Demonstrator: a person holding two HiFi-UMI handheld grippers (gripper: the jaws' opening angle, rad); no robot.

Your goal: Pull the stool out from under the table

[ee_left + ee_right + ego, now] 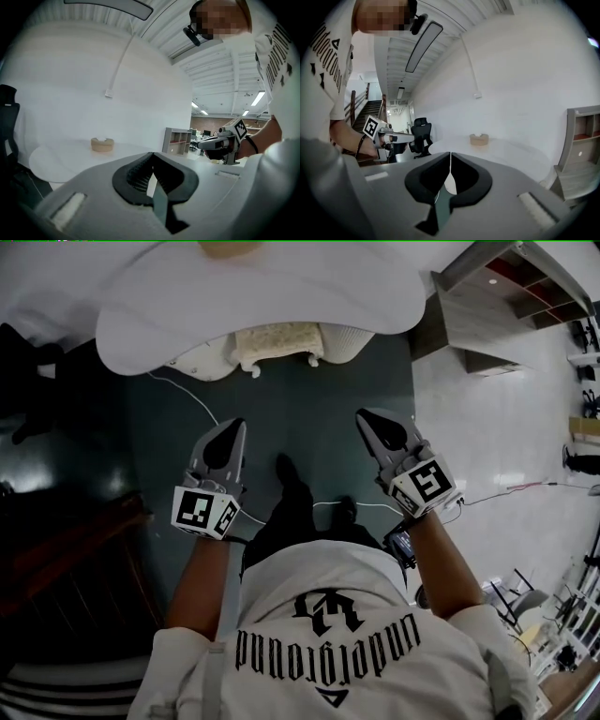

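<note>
The stool (278, 341) sits at the upper centre of the head view, tucked partly under the white round counter (187, 306), with its cream cushion and pale legs showing. The left gripper (223, 444) and right gripper (382, 432) hover below it, jaws closed on nothing. The frame looks rigid and fairly light, and the cushion soft. The seat's front edge or a leg would probably give the firmest hold.

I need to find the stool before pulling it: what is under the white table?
A cream-cushioned stool sits tucked under the white table, its front edge and two legs showing. The tabletop covers its back part and whatever lies behind.
</note>
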